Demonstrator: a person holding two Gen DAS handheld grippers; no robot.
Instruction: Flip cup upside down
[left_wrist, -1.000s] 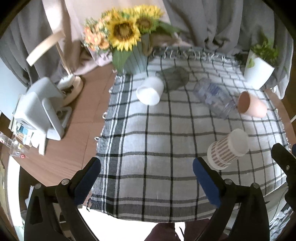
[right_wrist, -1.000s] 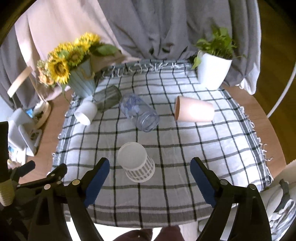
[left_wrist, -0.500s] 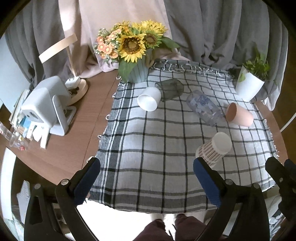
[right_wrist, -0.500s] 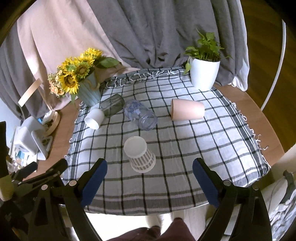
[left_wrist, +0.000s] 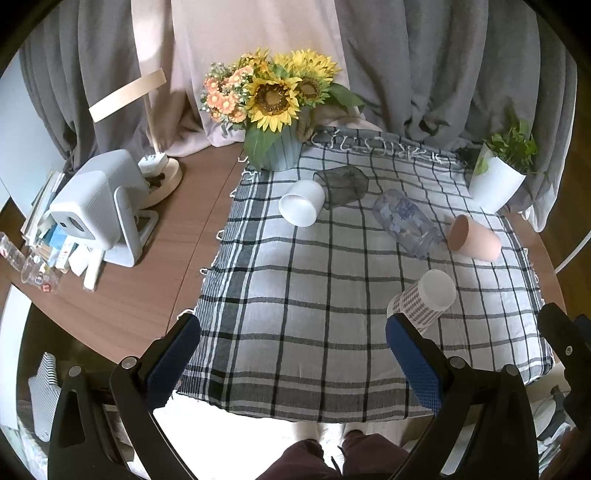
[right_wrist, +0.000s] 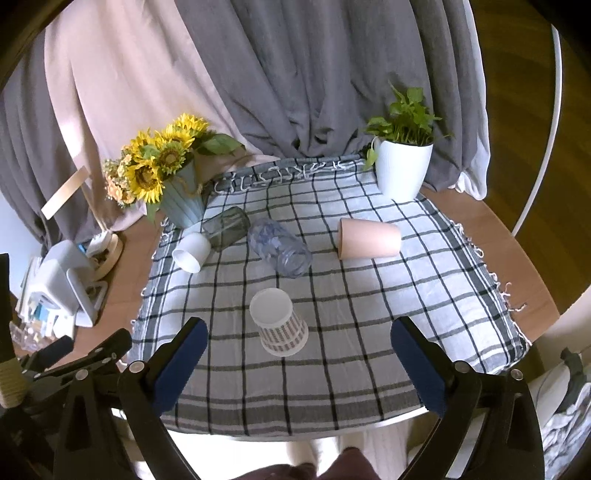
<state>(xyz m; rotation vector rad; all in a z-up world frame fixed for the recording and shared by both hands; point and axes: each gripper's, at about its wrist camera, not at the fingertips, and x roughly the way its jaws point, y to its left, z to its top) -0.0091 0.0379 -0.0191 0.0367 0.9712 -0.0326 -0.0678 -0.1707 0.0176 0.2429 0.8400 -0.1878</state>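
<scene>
A white cup with a checked band (right_wrist: 279, 325) stands upside down on the plaid cloth (right_wrist: 369, 350); it also shows in the left wrist view (left_wrist: 424, 301). A pink cup (right_wrist: 369, 238), a clear patterned glass (right_wrist: 279, 247), a dark glass (right_wrist: 226, 227) and a plain white cup (right_wrist: 192, 252) lie on their sides further back. My right gripper (right_wrist: 295, 362) is open and empty, high above the table's front edge. My left gripper (left_wrist: 291, 358) is open and empty, also above the front edge, to the left of the right one.
A sunflower vase (right_wrist: 173, 184) stands at the back left of the cloth and a white plant pot (right_wrist: 402, 170) at the back right. A white device (left_wrist: 96, 206), a lamp base (left_wrist: 159, 177) and clutter sit on the wooden table (left_wrist: 129, 295) to the left. Grey curtains hang behind.
Both grippers have pulled back and up from the table, so the cups look smaller and further away. The cups have not moved.
</scene>
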